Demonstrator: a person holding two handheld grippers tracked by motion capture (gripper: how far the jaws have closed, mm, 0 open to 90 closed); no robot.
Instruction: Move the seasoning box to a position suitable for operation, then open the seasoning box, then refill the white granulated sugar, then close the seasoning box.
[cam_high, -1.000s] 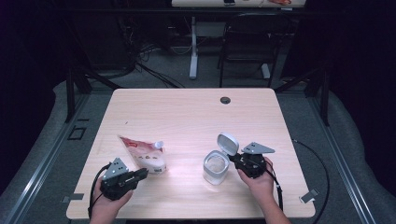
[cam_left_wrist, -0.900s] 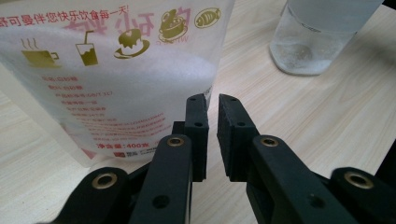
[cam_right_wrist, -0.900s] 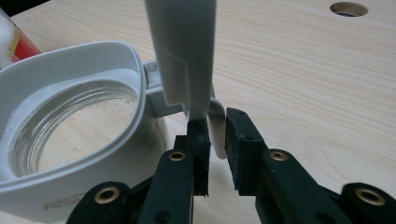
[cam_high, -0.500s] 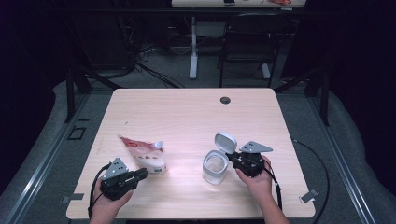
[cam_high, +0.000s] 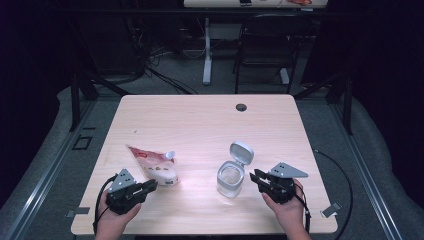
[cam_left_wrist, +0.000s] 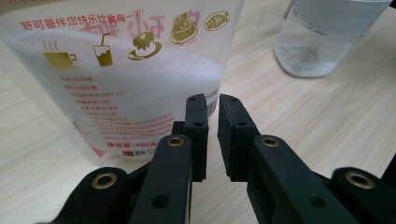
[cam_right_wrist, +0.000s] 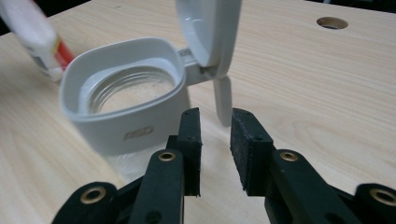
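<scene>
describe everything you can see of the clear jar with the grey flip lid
The clear glass-like jar with a pale grey plastic collar stands upright on the light wooden table, near its front edge, right of the white printed pouch. Its hinged grey lid is flipped open and stands up behind the rounded-square mouth, with a small tab hanging at the hinge. A little white residue lies at the bottom. The right claw sits just beside it, jaws slightly apart, not touching.

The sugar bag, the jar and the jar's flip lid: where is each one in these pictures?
sugar bag (cam_high: 155, 167): high view, on its printed front.
jar (cam_high: 229, 179): high view, on its clear body.
flip lid (cam_right_wrist: 210, 30): right gripper view, on the raised lid's inner face.
</scene>
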